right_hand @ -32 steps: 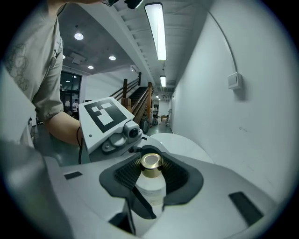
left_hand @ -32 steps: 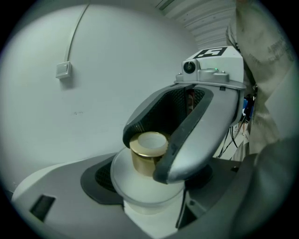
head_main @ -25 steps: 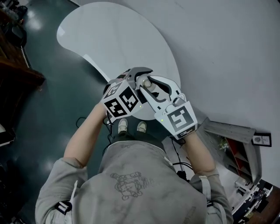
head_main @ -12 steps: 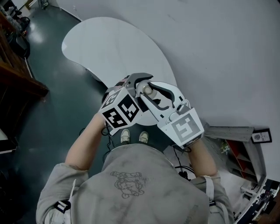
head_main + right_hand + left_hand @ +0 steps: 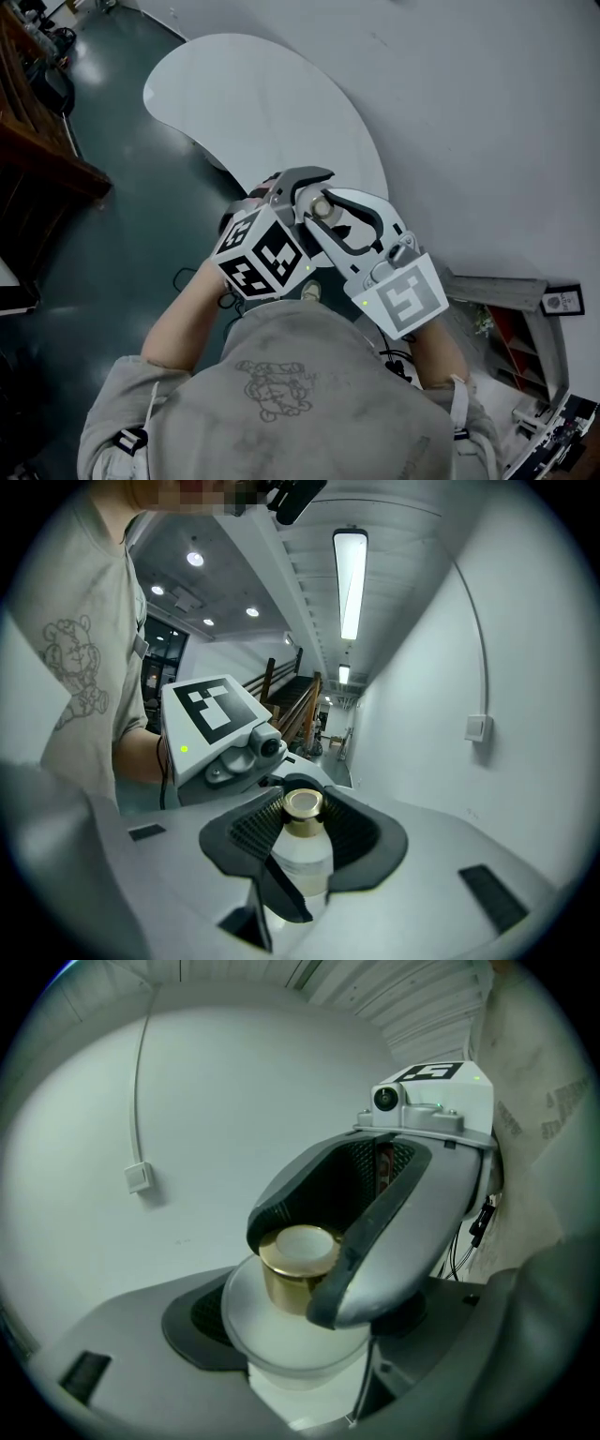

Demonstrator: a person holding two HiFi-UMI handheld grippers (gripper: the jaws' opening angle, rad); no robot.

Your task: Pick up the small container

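One white surface (image 5: 253, 103) sits well below, nothing on it, dark floor (image 5: 112, 234) around it. Person's grey shirt (image 5: 291, 403) fills the bottom of the head view. Both tools are raised in front of the chest, tips meeting, so the load is shared and stays close to the body.

Left tool (image 5: 300, 1333) is clamped on the pale round body of the small container (image 5: 267, 1326), cradling it from below. Right tool (image 5: 304, 832) comes in from the opposite side, ribbed pads closed around the neck and gold cap (image 5: 296, 1258). The two grips sit one above the other, so the tools don't collide.

Container is upright, off the surface, touching nothing but the pads. Likely the pick-up is done. The grip on the cap looks like steadying or a set-up for twisting; can't tell which.
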